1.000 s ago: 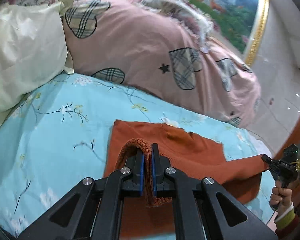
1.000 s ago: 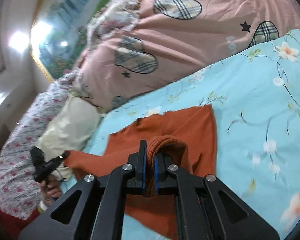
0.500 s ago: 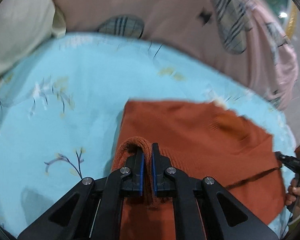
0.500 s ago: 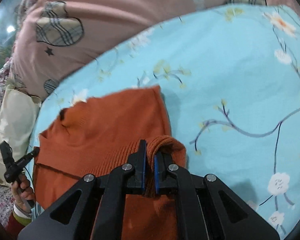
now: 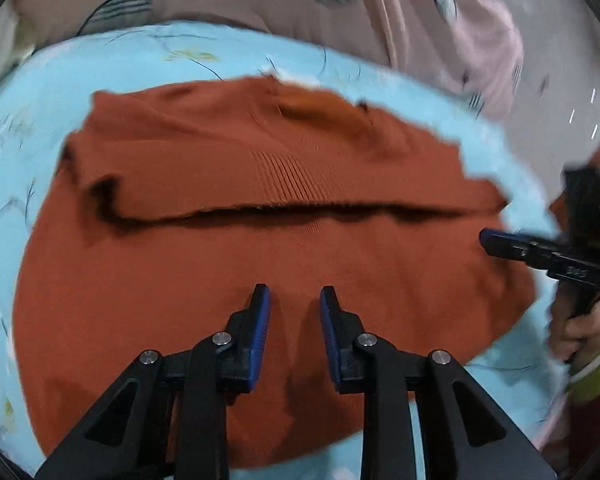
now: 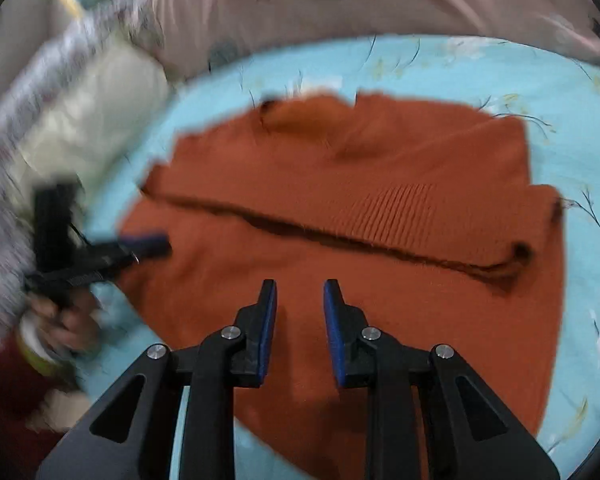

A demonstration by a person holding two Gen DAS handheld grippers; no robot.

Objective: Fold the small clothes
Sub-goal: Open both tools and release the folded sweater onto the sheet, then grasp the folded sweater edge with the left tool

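Note:
A rust-orange knit sweater (image 5: 228, 280) lies flat on the light blue floral bedsheet (image 5: 148, 60), its ribbed hem (image 5: 292, 176) folded up over the body with a dark fold line across the middle. My left gripper (image 5: 295, 300) hovers just over the near part of the sweater, its jaws opening, nothing between the blue pads. My right gripper (image 6: 300, 294) stands the same way over the sweater (image 6: 380, 300), jaws opening and empty. Each view shows the other gripper at the sweater's side edge, the right gripper (image 5: 496, 242) and the left gripper (image 6: 148, 246), each held by a hand.
A pink quilt (image 5: 400, 20) with plaid hearts is bunched along the far side of the bed. A cream pillow (image 6: 88, 120) lies at the left in the right wrist view. The bed's edge and pale floor (image 5: 572, 92) show at the far right in the left wrist view.
Both grippers carried the sweater's hem forward and down over the body, then let it go. Their jaws now stand apart and the hem lies folded on the sweater.

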